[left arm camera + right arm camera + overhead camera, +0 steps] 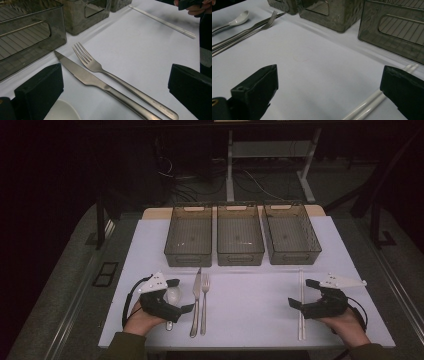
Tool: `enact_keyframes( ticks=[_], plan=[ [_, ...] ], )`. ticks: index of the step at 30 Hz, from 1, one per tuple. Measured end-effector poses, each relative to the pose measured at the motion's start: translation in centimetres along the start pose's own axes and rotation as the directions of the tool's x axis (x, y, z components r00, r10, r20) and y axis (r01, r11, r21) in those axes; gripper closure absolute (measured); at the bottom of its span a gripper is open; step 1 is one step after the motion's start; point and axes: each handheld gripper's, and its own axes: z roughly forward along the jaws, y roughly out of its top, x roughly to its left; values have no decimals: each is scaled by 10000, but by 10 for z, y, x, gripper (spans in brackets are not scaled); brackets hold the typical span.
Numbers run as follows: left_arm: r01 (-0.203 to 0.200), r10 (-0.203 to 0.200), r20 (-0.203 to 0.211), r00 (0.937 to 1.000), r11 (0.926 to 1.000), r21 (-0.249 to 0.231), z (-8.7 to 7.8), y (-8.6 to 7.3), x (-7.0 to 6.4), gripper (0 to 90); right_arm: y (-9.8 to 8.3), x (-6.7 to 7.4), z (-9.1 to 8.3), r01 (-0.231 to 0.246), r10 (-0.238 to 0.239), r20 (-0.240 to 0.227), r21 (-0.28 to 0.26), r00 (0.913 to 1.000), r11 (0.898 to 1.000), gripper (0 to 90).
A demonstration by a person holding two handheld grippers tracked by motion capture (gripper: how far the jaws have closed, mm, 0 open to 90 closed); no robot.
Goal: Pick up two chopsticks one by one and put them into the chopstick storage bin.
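A steel knife [196, 302] and fork [204, 302] lie side by side on the white table [250, 305], left of centre. A white spoon [172, 296] lies left of them, under my left gripper [182, 295]. That gripper is open, and its jaws straddle the spoon bowl [61, 111], the knife [85, 77] and the fork [92, 63] without touching them. A pair of white chopsticks [301, 327] lies at the right. My right gripper [300, 293] hovers open over the chopsticks [364, 106], holding nothing.
Three grey see-through bins [188, 259] [240, 259] [295, 256] stand in a row behind the cutlery, all empty. The table's front edge runs just below my hands. Dark floor, cables and desk legs lie beyond the table.
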Motion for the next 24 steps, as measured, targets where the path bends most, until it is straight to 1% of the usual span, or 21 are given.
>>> enact_keyframes(
  ticks=[6,12,14,15,16,19,20,21,22,23,24],
  plan=[
    [-7,7,24,10000,10000,5,1,0,-1,0,1,-2,0,-107,107,67,77,9999,9999,15],
    [20,-20,-19,10000,10000,-36,0,0,0,0,4,-5,0,-289,284,253,189,9993,9994,16],
    [-6,6,-9,10000,10000,3,0,0,-1,0,7,-7,0,-259,247,482,259,9985,9993,22],
    [-9,9,0,10000,10000,6,0,0,-1,0,7,-8,0,-233,218,506,292,9985,9993,57],
    [-30,30,7,10000,10000,15,0,0,-2,0,8,-8,0,-211,193,518,345,9985,9992,61],
    [-34,34,37,10000,10000,-1,0,0,-2,0,13,-12,3,-305,264,830,489,9962,9983,73],
    [-10,11,35,10000,10000,-11,0,0,-1,0,13,-12,3,-305,264,830,489,9962,9983,73],
    [6,-6,43,10000,10000,-52,0,0,-1,0,15,-14,4,-203,159,963,457,9952,9987,100],
    [13,-13,31,10000,10000,-45,0,0,-1,0,17,-15,5,-179,129,1064,466,9942,9988,130],
    [49,-49,31,10000,10000,-25,0,-1,-1,0,21,-19,7,-205,142,1270,488,9918,9986,146],
    [70,-70,41,10000,10000,-28,-1,-1,0,0,21,-19,7,-205,142,1270,488,9918,9986,146]
  ],
)
